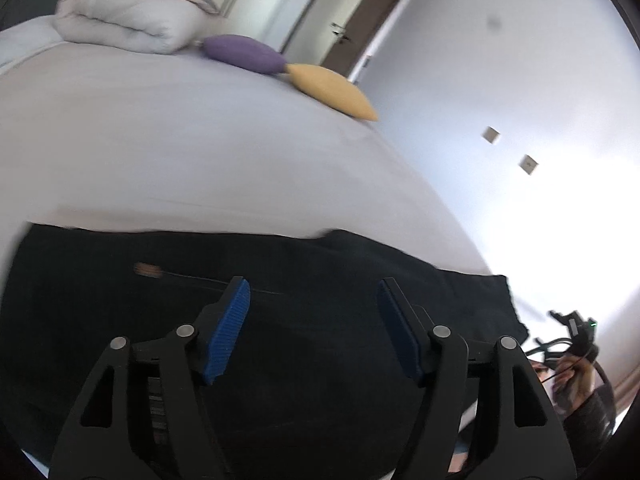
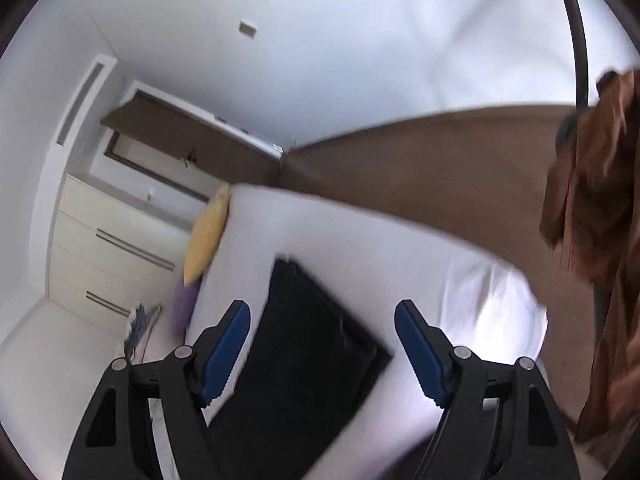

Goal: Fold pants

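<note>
In the left wrist view we find no writing we can read; a small brown patch sits on the black pants, too blurred to make out. The pants lie flat on the white bed, their long axis running left to right across the frame, one narrow end reaching the bed's right edge. Our left gripper hangs over the dark cloth with its blue pads spread wide, grasping nothing. Behind, a folded duvet, a purple cushion and a yellow cushion rest on the bed.

In the right wrist view nothing legible shows either. Here the pants form a dark rectangle running from the lower left up toward the bed's far side. Our right gripper is likewise spread wide and empty above them. Brown fabric hangs at the right edge.
</note>
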